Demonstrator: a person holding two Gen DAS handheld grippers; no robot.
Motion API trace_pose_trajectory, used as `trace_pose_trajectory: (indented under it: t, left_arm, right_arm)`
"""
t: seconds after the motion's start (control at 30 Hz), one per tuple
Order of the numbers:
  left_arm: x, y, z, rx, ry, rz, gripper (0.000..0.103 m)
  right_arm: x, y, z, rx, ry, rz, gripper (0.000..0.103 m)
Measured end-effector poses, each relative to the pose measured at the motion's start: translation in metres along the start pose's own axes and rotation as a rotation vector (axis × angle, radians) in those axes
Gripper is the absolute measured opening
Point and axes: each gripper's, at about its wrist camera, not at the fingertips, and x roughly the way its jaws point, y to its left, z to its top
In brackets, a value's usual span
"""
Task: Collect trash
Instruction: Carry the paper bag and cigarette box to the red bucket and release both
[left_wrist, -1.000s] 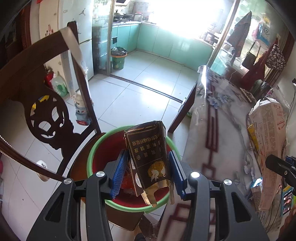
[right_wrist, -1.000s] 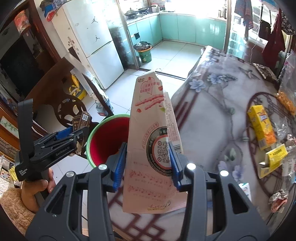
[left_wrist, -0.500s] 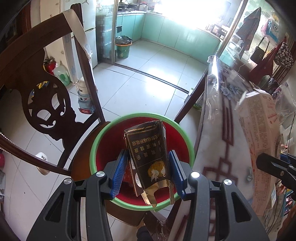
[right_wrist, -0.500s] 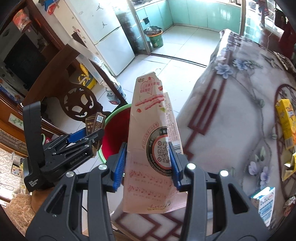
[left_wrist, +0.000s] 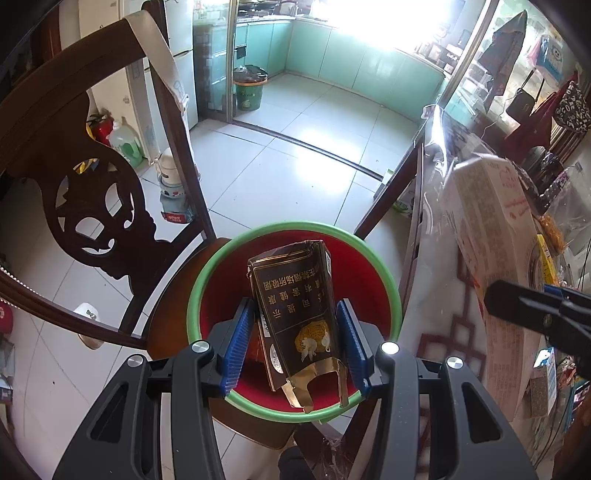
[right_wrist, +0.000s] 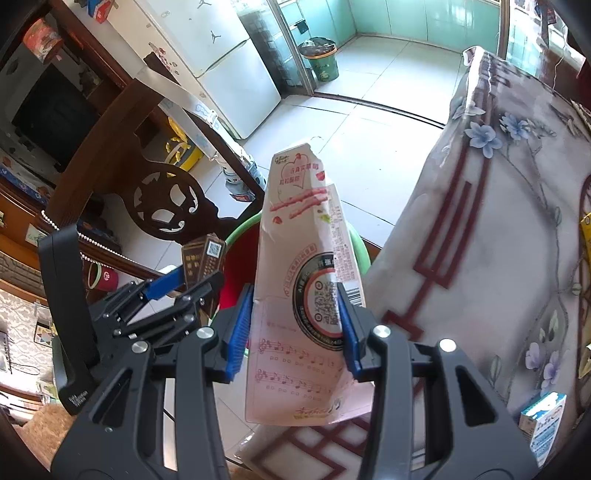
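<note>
My left gripper (left_wrist: 293, 341) is shut on a crumpled dark brown cigarette pack (left_wrist: 295, 317) and holds it right over a red bucket with a green rim (left_wrist: 295, 411) that stands on a wooden chair. My right gripper (right_wrist: 295, 332) is shut on a flattened pink and white milk carton (right_wrist: 299, 280), upright beside the table edge. In the right wrist view the left gripper (right_wrist: 184, 284) with its pack (right_wrist: 203, 258) sits to the left, and the bucket (right_wrist: 236, 266) shows behind the carton. The left wrist view has the carton (left_wrist: 491, 266) and one right gripper finger (left_wrist: 535, 304) at the right.
A dark carved chair back (left_wrist: 88, 199) rises left of the bucket. The table with a flowered cloth (right_wrist: 498, 221) stands at the right, with a yellow box (left_wrist: 545, 258) and a small blue and white carton (right_wrist: 543, 421) on it. Tiled floor, a fridge (right_wrist: 229, 66) and a green bin (right_wrist: 321, 59) lie beyond.
Both grippers have come down toward the bucket. The bucket now fills more of the left view under the pack. My right gripper carried the carton left, off the table toward the bucket.
</note>
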Motion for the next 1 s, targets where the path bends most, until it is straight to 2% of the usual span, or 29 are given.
trace_pose_trajectory:
  t: [0.1,0.17,0.47,0.6,0.8,0.87,0.9,0.93,1.0]
  left_arm:
    - [0.0,0.0,0.001,-0.004,0.002,-0.002,0.044]
    - [0.0,0.0,0.001,0.003,0.0,-0.002,0.044]
    - [0.008,-0.01,0.0,0.03,0.015,-0.015,0.044]
    - [0.01,-0.018,0.003,0.048,0.014,-0.022,0.044]
    - [0.016,-0.027,0.008,0.069,0.021,-0.023,0.045]
    - [0.017,-0.03,0.008,0.076,0.022,-0.009,0.048]
    - [0.018,-0.032,0.008,0.078,0.028,0.006,0.061]
    - [0.018,-0.032,0.008,0.077,0.03,0.016,0.08]
    - [0.014,-0.034,0.007,0.067,0.01,0.037,0.086]
  right_arm:
    - [0.002,-0.001,0.002,0.01,-0.005,-0.005,0.046]
    - [0.002,-0.002,0.002,0.015,0.0,-0.016,0.081]
    - [-0.049,-0.008,-0.011,-0.021,-0.123,-0.121,0.087]
    - [-0.079,-0.028,-0.027,0.004,-0.18,-0.174,0.088]
    - [-0.099,-0.069,-0.047,0.101,-0.207,-0.251,0.088]
    - [-0.104,-0.081,-0.055,0.142,-0.213,-0.262,0.088]
    - [-0.109,-0.09,-0.06,0.163,-0.218,-0.272,0.088]
    - [-0.113,-0.097,-0.066,0.179,-0.222,-0.283,0.088]
    - [-0.121,-0.114,-0.076,0.217,-0.227,-0.312,0.091]
